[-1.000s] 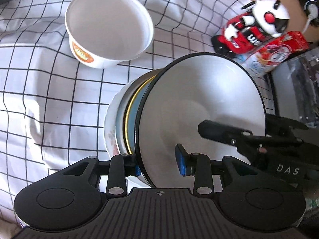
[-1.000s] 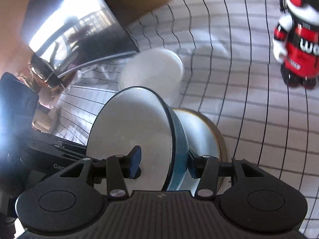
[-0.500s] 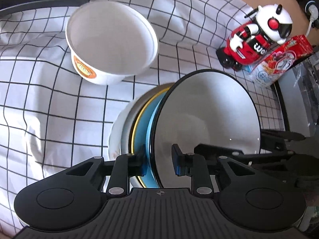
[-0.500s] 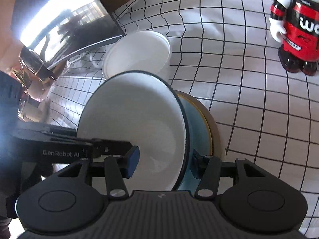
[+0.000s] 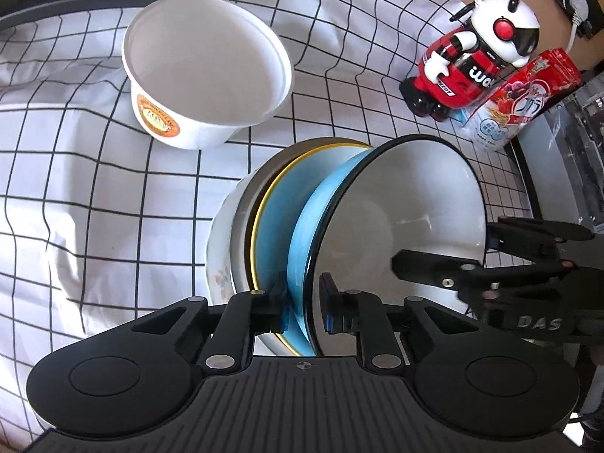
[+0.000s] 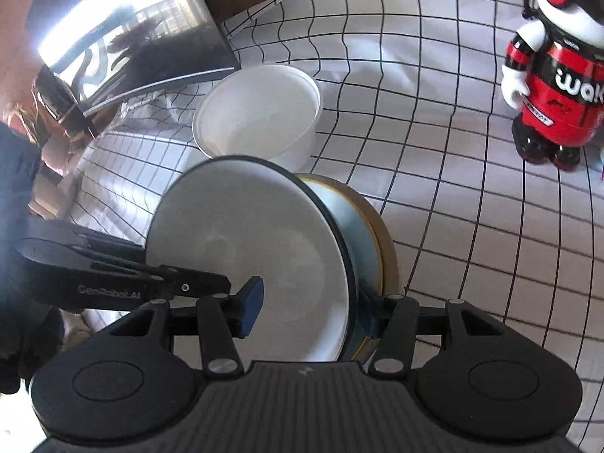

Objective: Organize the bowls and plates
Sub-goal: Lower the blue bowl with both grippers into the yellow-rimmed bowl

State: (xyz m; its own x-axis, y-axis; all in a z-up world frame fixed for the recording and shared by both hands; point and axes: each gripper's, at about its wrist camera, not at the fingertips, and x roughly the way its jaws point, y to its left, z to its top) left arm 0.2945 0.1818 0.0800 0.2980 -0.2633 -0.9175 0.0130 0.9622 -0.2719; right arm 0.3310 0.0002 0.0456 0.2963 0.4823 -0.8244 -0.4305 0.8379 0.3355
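Surface: bench under a white cloth with a black grid (image 5: pixel 94 196), creased at the left side.

Blue bowl (image 5: pixel 400 226): blue outside, white inside, black rim; tilted on edge with its mouth toward the right of the left wrist view. It sits in the top of the stack, roughly mid-cloth. In the right wrist view (image 6: pixel 249 260) the white inside faces the camera.

Stack beneath: a blue dish with a yellow rim (image 5: pixel 275 219), then a grey dish, then a white floral plate (image 5: pixel 219 260) lowest; all are nested and lean with the bowl. Whether the lowest lies flat on the cloth I cannot tell.

Left hand-held gripper (image 5: pixel 304 305): jaws closing on the near rim of the blue bowl, one pad on the blue outside and the other close against the white inside; rim wall between them.

Right hand-held gripper (image 6: pixel 313 311): straddles the bowl's opposite rim, one pad behind the blue outer wall, the blue pad (image 6: pixel 251 304) standing in front of the white inside. Firm contact on that side cannot be confirmed.

White paper tub (image 5: pixel 205 75): upright, orange label, empty, just beyond the stack and apart from it.

Toy robot (image 5: pixel 475 56): red, white and black, standing at the far right, touching a red snack packet (image 5: pixel 521 94).

Glossy dark panel (image 6: pixel 124 34): at the cloth's far left edge, right wrist view.
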